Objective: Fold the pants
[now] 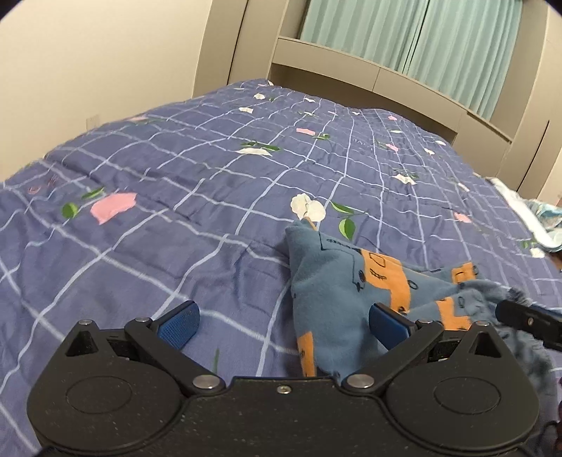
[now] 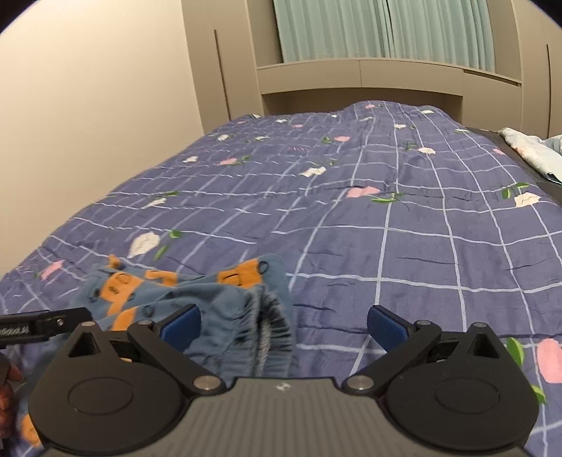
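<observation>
The left gripper (image 1: pixel 283 325) stood wide open, its blue pads (image 1: pixel 179 325) far apart and clamping nothing; the pants (image 1: pixel 337 291), blue fleece with orange patches, lay bunched on the quilt (image 1: pixel 175 218) between the pads toward the right one, which looked to be touching the cloth or just in front of it, though I could not tell which; one corner of the fabric rose in a peak on the far side; the left pad sat over bare quilt. The right gripper (image 2: pixel 283 325) was equally wide and held nothing; in its view the pants (image 2: pixel 210 298) lay crumpled at near left, the gathered waistband (image 2: pixel 270 327) between the pads nearer the left one; the right pad was above plain quilt (image 2: pixel 421 228). A headboard (image 2: pixel 351 77) and green curtains (image 2: pixel 386 31) stood at the far end.
</observation>
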The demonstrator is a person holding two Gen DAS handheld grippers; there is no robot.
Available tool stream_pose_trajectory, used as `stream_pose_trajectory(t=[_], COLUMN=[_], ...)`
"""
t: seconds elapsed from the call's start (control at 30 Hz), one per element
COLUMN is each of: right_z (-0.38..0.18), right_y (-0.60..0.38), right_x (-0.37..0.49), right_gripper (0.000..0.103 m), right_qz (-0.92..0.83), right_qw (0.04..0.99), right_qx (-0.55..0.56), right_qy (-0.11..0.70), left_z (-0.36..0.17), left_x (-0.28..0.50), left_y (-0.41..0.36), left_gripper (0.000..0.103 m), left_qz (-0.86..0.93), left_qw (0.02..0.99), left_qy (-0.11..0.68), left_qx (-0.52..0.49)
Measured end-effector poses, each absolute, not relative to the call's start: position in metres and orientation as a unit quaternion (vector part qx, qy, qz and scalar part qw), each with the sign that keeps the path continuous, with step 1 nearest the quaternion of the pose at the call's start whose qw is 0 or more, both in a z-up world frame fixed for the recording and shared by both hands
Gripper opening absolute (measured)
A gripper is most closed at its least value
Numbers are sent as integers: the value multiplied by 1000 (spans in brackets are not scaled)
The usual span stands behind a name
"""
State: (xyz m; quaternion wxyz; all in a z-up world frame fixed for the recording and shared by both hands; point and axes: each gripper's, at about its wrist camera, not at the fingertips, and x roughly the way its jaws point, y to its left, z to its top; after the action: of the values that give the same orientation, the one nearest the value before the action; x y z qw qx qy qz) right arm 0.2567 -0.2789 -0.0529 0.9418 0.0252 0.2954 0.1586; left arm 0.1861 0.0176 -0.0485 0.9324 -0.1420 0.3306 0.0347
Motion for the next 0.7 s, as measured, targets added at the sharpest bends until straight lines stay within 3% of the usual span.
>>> stream_pose_trajectory(t=[0.7], right_z=[-65], right_y=[-306], right_x=[201], right_gripper=[103], right_qz=[142], right_qw=[930], right_qx=[88], right_qy=[327], left_z=[-52], left_x=[128], left_y=[-20], left_gripper=[102], left_qz=[-9], left_qw=[925], left_qy=[367], left_qx=[-96])
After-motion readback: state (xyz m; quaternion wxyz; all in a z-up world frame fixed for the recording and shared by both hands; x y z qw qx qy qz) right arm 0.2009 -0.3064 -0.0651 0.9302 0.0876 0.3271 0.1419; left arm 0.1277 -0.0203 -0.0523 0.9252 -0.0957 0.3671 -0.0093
